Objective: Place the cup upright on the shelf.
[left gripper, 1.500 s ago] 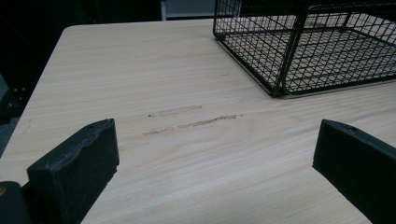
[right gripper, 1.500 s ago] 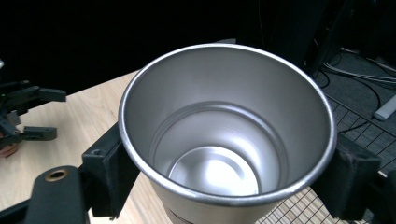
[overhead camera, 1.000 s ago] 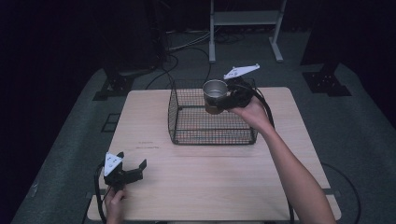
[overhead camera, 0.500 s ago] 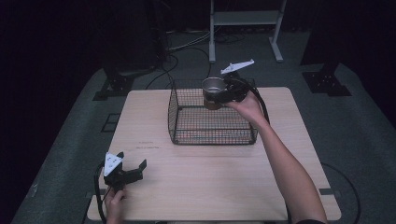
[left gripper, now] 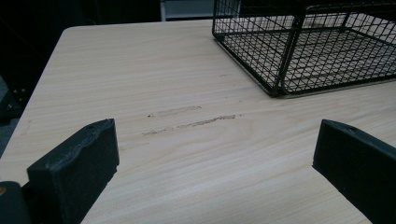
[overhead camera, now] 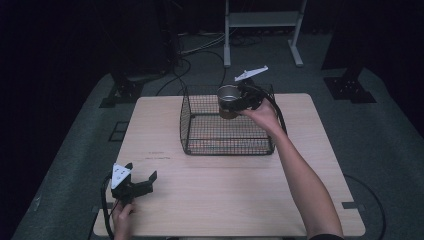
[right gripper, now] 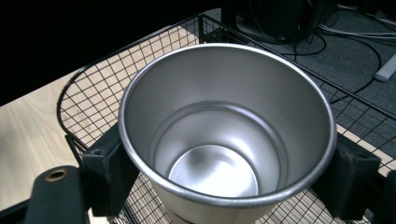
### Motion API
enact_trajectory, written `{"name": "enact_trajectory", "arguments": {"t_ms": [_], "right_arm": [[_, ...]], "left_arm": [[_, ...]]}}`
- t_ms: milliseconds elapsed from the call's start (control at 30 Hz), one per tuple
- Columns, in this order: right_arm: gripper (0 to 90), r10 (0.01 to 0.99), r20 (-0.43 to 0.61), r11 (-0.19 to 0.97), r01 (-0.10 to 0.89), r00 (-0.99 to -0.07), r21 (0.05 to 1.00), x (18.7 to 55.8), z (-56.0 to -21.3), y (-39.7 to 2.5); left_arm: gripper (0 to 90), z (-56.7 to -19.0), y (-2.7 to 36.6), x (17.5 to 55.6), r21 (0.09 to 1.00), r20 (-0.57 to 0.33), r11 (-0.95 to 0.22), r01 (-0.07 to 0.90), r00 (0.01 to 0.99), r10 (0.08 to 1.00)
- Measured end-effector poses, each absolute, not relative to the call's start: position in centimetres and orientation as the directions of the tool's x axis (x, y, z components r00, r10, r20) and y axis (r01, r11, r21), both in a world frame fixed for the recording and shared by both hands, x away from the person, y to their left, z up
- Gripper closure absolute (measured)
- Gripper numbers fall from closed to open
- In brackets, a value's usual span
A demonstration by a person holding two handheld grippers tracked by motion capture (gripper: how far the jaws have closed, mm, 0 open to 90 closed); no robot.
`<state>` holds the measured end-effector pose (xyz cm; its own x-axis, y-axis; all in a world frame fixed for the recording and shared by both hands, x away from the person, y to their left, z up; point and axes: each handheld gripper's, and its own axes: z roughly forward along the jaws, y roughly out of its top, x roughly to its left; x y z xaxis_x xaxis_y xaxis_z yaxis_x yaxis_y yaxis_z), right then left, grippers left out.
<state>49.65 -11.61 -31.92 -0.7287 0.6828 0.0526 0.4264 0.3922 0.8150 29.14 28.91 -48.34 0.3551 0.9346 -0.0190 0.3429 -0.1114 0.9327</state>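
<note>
A shiny steel cup (overhead camera: 228, 98) (right gripper: 227, 130) hangs upright and empty above the back of a black wire basket (overhead camera: 200, 131) (left gripper: 299, 51) (right gripper: 88, 100). My right gripper (overhead camera: 239, 101) (right gripper: 229, 175) is shut on the cup, one jaw on each side of its wall just under the rim. Near the table's front left corner my left gripper (overhead camera: 142, 184) (left gripper: 215, 163) rests low over bare wood, open, with nothing between its jaws. The basket lies beyond it to the right in the left gripper view.
The light wooden table (overhead camera: 215, 200) has faint scuff marks (left gripper: 191, 122) just ahead of the left gripper. Cables (overhead camera: 190, 55) and a white stand (overhead camera: 260, 22) lie on the grey floor behind the table. A dark stand foot (overhead camera: 350, 82) sits at the back right.
The right hand has carried the cup slightly back and upward over the basket's rear. The left gripper has stayed where it was.
</note>
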Motion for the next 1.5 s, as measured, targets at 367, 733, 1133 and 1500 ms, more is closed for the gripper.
{"name": "enact_trajectory", "arguments": {"t_ms": [367,733,1133,1500], "right_arm": [[17.9,0.693,0.068,0.383,0.447,-0.718,0.808,50.2,-33.2,-11.9],[17.8,0.700,0.087,0.379,0.472,-0.709,0.796,50.8,-34.5,-12.2],[17.8,0.695,0.091,0.390,0.480,-0.714,0.786,51.3,-35.4,-12.2],[17.8,0.713,0.098,0.398,0.516,-0.694,0.758,52.0,-37.1,-12.0]], "left_arm": [[0.0,-48.3,28.9,29.1,0.932,-0.018,-0.113,0.344,0.356,0.934],[0.0,-48.3,28.9,29.1,0.932,-0.018,-0.114,0.344,0.356,0.934],[0.0,-48.3,28.9,29.1,0.932,-0.019,-0.112,0.344,0.356,0.934],[0.0,-48.3,28.9,29.1,0.934,-0.022,-0.107,0.341,0.355,0.935]]}}
